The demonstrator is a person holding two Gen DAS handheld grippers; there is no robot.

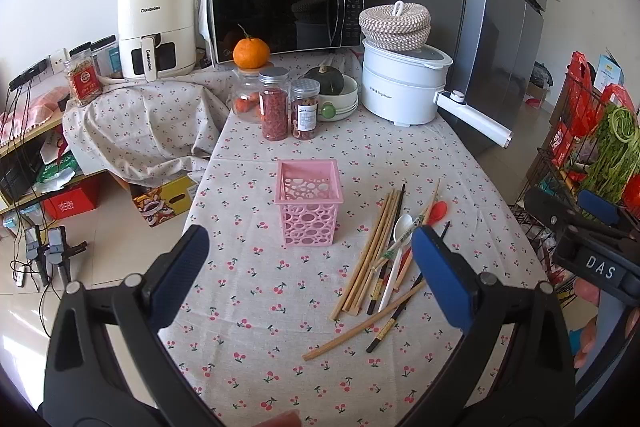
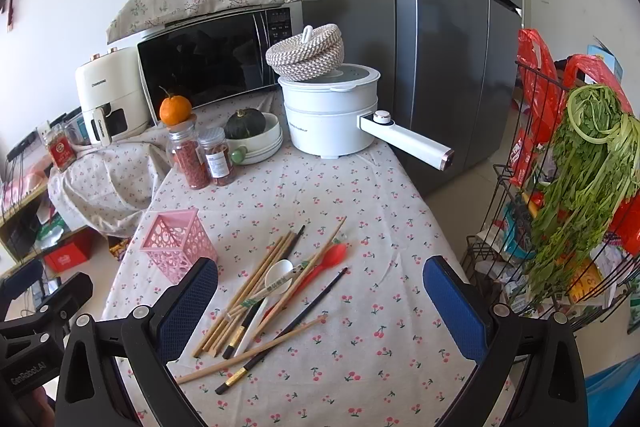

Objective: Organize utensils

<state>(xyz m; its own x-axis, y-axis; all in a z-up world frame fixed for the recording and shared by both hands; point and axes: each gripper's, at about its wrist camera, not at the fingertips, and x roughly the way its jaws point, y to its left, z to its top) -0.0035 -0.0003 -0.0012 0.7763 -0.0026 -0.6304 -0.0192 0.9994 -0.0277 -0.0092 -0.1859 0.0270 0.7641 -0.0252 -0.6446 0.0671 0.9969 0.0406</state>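
Observation:
A pink perforated utensil basket (image 1: pixel 309 203) (image 2: pixel 179 243) stands upright and empty on the cherry-print tablecloth (image 1: pixel 256 291). To its right lies a loose pile of wooden chopsticks (image 1: pixel 370 255) (image 2: pixel 248 291), dark chopsticks (image 2: pixel 316 301), a white spoon (image 1: pixel 394 263) (image 2: pixel 276 277) and a red spoon (image 1: pixel 438 209) (image 2: pixel 334 255). My left gripper (image 1: pixel 308 263) hovers open above the table in front of the basket. My right gripper (image 2: pixel 320 301) is open over the pile, holding nothing; it also shows at the right edge of the left wrist view as the right gripper (image 1: pixel 592 223).
At the table's back stand spice jars (image 1: pixel 276 105), a tangerine (image 1: pixel 251 53), a bowl with a green squash (image 1: pixel 332 87), a white electric pot (image 1: pixel 404 83) with a long handle, a microwave (image 1: pixel 286 13) and an air fryer (image 1: pixel 156 27). A wire rack with greens (image 2: pixel 576 187) stands right.

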